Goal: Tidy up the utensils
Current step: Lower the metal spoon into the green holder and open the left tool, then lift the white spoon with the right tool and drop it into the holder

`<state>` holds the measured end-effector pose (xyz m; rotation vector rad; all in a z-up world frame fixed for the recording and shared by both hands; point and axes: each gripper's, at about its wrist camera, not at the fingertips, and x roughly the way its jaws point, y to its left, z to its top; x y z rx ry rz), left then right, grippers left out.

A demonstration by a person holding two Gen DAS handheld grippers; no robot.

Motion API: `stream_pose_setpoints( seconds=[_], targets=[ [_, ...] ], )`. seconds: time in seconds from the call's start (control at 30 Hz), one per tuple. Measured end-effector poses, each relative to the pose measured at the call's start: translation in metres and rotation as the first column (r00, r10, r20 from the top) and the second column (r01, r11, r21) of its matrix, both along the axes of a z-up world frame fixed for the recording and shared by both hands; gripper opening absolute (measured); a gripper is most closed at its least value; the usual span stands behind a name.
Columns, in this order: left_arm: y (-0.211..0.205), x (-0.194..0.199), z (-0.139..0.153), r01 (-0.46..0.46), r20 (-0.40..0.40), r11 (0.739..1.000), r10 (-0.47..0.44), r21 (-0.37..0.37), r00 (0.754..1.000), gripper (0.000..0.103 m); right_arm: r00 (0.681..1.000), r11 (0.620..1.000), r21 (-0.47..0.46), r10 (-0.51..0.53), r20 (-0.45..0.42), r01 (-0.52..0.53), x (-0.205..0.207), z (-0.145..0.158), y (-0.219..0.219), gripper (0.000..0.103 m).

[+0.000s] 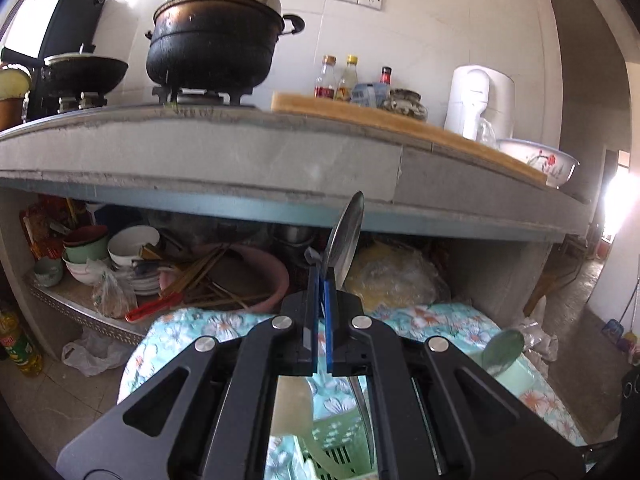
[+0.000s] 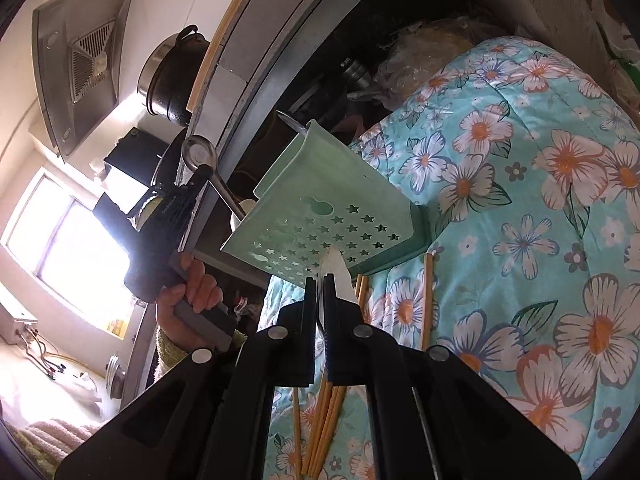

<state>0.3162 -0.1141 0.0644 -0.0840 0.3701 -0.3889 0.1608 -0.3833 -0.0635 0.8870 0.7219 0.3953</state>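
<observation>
Clearly, in the left wrist view your left tongs (image 1: 320,276) were clamped on a steel spoon (image 1: 345,236), its bowl standing up past the tips and its handle running back under them. The pinch sat near the neck, so the spoon could have swivelled or slid out if you had tipped it fast. A green holder (image 1: 510,372) lay low at the right on the floral cloth (image 1: 420,320), with another spoon (image 1: 503,347) sticking out of it.

From the right wrist view, your right tongs (image 2: 320,280) were shut on a pale, flat utensil (image 2: 335,276), its tip touching the holder's (image 2: 320,200) starred wall. Pushing on could have shoved or rolled the holder. Both utensils looked bound for one mouth, so they could have clashed there. Chopsticks (image 2: 326,412) lay loose on the cloth below, easy to scatter.
</observation>
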Motion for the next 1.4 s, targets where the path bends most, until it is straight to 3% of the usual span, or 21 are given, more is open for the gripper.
stream_pose_setpoints(
  seconds=[0.3,0.47,1.17,1.4],
  targets=[
    [0.009,-0.017,-0.022,0.128,-0.11,0.99,-0.133,-0.051,0.985,0.005,1.0,1.0,0.005,-0.008,-0.003,0.008,-0.001,0.001,-0.002,0.004],
    [0.016,-0.032,-0.021,0.179,-0.114,0.981,-0.187,-0.081,0.976,0.02,1.0,1.0,0.0,-0.014,0.003,0.014,-0.005,0.004,-0.002,0.004],
    [0.049,-0.072,-0.023,0.176,-0.142,0.973,-0.198,-0.149,0.97,0.02,0.999,0.999,-0.041,-0.026,0.021,0.027,-0.021,0.024,0.005,0.004],
    [0.062,-0.081,-0.037,0.152,-0.2,0.976,-0.183,-0.159,0.963,0.025,0.999,0.998,-0.051,-0.026,0.038,0.028,-0.022,0.033,0.003,0.004]
  ],
)
